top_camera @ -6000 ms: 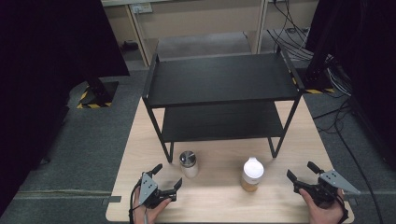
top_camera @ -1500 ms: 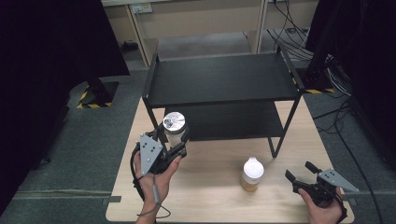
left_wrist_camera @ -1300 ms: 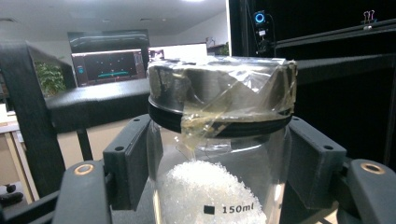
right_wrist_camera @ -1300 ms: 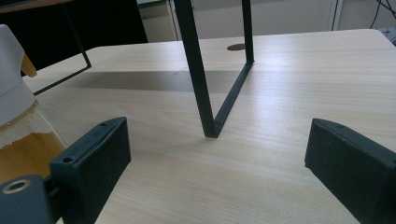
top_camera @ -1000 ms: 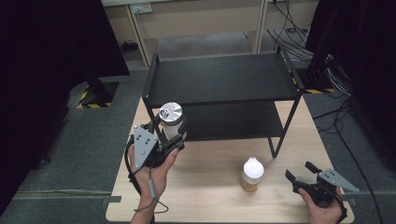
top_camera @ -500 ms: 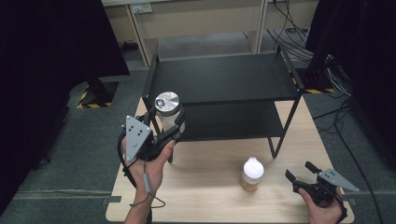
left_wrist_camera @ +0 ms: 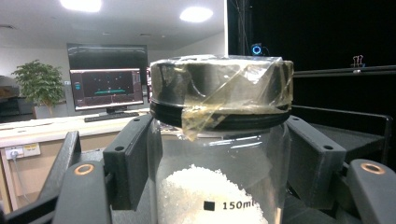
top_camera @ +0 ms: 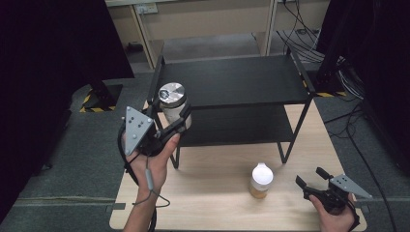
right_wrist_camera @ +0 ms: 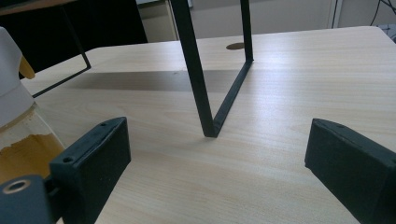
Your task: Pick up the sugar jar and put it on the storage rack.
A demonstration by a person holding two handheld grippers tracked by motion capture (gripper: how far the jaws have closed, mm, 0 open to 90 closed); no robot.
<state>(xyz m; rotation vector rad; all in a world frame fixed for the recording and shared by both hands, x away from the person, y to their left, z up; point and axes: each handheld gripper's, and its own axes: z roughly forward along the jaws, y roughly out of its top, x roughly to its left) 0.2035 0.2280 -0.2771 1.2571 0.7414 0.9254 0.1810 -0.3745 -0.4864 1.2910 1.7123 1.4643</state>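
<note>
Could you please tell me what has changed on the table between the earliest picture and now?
The left gripper took hold of the silver-lidded jar that stood on the table and lifted it up and away toward the top-left corner of the black shelf. The white-lidded jar and the open right gripper stayed put.

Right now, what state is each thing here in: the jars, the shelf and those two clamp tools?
Glass jar: lifted off the table, lid on and taped, part full of white grains.
Left gripper: shut on the glass jar, held up by the shelf's top corner.
White-capped jar: upright on the table, capped, yellowish contents.
Right gripper: open, holding nothing, low over the table.
Black shelf: standing, both tiers bare.
</note>
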